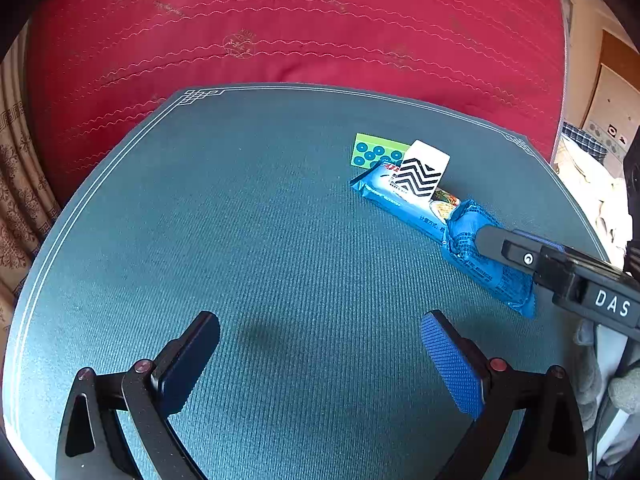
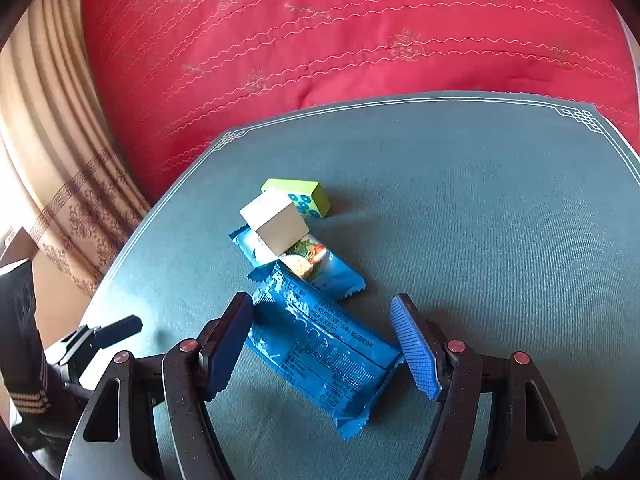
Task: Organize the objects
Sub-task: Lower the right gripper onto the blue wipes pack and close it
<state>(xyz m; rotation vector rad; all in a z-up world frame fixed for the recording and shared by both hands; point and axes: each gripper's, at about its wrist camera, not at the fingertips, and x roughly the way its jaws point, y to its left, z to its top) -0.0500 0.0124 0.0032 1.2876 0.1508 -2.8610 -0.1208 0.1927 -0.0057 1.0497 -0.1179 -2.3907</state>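
Two blue snack packets lie on the teal mat [image 2: 500,220]. The nearer packet [image 2: 324,348] lies between the open fingers of my right gripper [image 2: 320,344], and its far end overlaps the farther packet [image 2: 320,264]. A white block [image 2: 276,220] with a black zigzag face [image 1: 422,174] rests tilted on the farther packet. A green block with blue circles [image 2: 304,196] sits just behind it. My left gripper [image 1: 320,360] is open and empty over bare mat, left of the pile. In the left wrist view the right gripper's finger [image 1: 504,244] lies over the nearer packet [image 1: 488,268].
The mat lies on a red quilted bed cover [image 1: 280,20]. A patterned curtain [image 2: 60,140] hangs to the left. Boxes and cloth [image 1: 600,152] stand beyond the mat's right edge.
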